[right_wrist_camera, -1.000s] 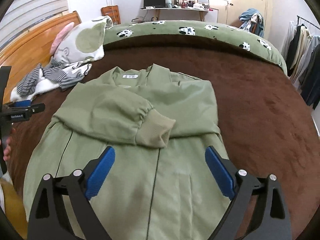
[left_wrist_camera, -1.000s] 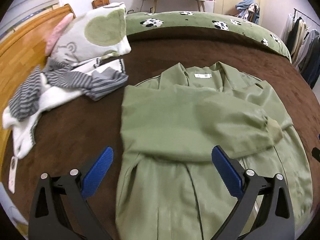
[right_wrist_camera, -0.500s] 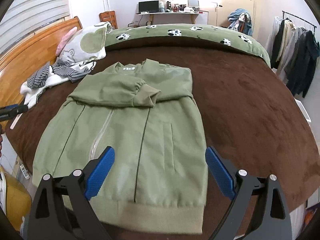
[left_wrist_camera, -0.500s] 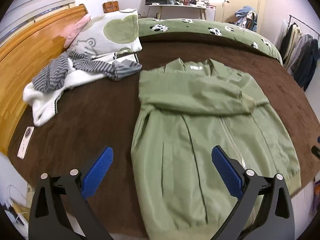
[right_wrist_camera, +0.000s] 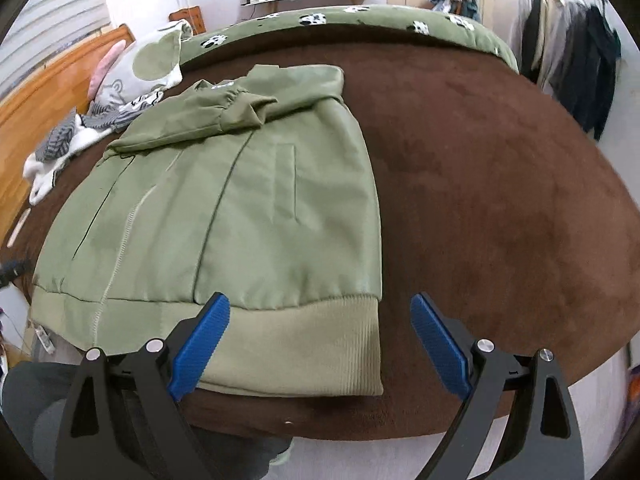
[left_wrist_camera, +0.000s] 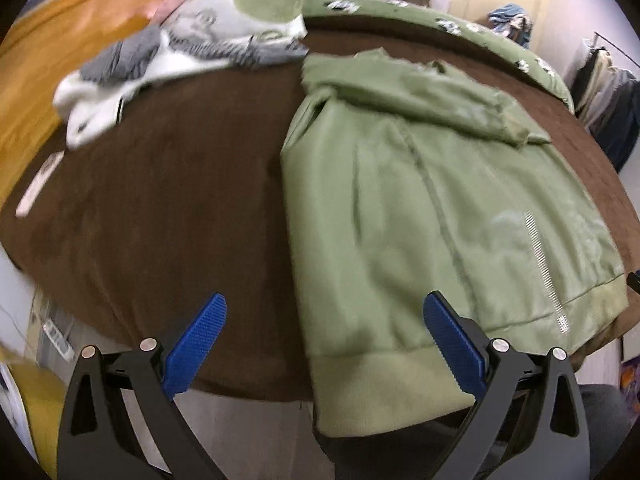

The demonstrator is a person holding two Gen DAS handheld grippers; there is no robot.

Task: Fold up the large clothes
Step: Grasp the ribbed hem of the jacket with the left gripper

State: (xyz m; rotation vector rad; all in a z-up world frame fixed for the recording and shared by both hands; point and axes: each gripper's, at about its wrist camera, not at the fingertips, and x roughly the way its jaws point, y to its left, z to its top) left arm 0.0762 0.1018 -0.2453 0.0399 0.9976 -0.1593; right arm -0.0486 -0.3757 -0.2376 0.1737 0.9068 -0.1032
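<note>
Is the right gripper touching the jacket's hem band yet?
Cannot tell. In the right wrist view the open right gripper frames the jacket hem band; its left finger overlaps the band, but contact isn't plain.

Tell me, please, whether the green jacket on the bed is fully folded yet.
Partly folded. The jacket has its sleeves folded across the chest, but the body lies spread flat, with the hem band at the bed's near edge.

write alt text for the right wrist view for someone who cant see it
A green jacket lies flat on a brown bedspread, sleeves folded across its chest and its ribbed hem nearest the camera. The open right hand-held gripper, with blue fingertips, hovers over the hem's right corner. A pillow and striped clothes sit at the far left by a wooden headboard.
</note>
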